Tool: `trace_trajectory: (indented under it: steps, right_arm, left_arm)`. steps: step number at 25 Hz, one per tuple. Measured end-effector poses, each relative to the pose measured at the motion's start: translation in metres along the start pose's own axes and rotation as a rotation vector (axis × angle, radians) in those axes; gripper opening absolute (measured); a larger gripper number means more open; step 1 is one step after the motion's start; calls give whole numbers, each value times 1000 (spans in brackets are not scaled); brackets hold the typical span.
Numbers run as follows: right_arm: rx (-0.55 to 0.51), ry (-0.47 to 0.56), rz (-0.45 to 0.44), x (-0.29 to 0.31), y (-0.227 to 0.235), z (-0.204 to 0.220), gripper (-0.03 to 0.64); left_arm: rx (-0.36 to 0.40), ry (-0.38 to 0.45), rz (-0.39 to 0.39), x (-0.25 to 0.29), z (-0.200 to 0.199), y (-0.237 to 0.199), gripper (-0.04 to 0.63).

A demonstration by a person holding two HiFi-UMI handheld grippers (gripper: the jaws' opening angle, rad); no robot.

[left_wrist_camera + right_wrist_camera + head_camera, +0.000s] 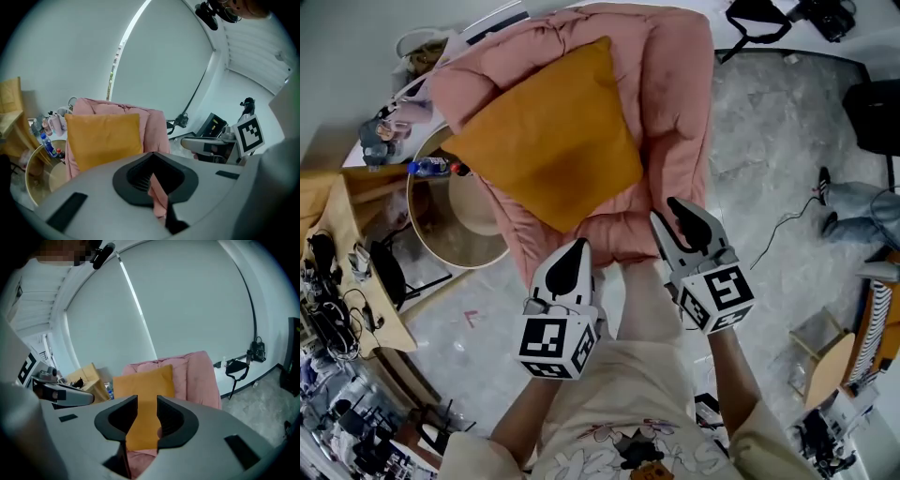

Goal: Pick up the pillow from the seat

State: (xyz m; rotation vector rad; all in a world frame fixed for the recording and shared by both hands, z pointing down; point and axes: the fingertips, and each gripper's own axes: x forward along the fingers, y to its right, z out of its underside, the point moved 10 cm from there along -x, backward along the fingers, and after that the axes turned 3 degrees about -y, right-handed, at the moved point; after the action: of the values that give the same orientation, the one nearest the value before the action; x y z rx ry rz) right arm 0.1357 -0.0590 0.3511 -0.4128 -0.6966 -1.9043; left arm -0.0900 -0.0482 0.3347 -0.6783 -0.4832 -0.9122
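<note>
A grey marbled floor (769, 141) carries a pink padded seat (675, 103) before a pale wall, with a round table (441, 234) beside it. The pillow (546, 131) stands on the seat against its backrest, facing both grippers; it is roughly square, plain mustard-orange and smooth. The left gripper (572, 251) has its fingers together, while the right gripper (670, 214) has them slightly apart and empty.
</note>
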Motion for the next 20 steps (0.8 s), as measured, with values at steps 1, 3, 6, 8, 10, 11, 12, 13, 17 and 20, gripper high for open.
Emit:
trace_trajectory:
  steps: [1, 3, 6, 8, 10, 11, 12, 13, 17, 20]
  right_arm:
    - [7, -8, -11, 8, 7, 2, 144]
    - [16, -29, -33, 22, 21, 7, 144]
    - [21, -44, -58, 42, 42, 16, 138]
    - [30, -48, -95, 55, 54, 23, 147]
    - [26, -76, -138, 69, 63, 32, 238]
    - [19, -93, -151, 77, 66, 37, 279]
    - [11, -110, -160, 84, 70, 41, 301]
    - [3, -122, -166, 91, 73, 46, 310]
    - [-17, -143, -186, 115, 88, 61, 313]
    - [-18, -159, -205, 130, 94, 70, 313]
  left_arm:
    - [2, -4, -9, 7, 1, -1, 3]
    - [1, -10, -24, 20, 2, 0, 3]
    - [-5, -23, -42, 38, 6, 1, 3]
    - [-14, -34, -50, 49, 10, 2, 3]
    - [-27, -50, -59, 59, 16, 2, 3]
    - [-36, -58, -64, 63, 20, 2, 3]
    - [-43, -65, -67, 67, 23, 0, 3]
    - [-48, -70, -71, 72, 27, -1, 3]
    - [-49, -73, -98, 90, 40, -6, 3]
    - [-54, -82, -116, 103, 48, -6, 3]
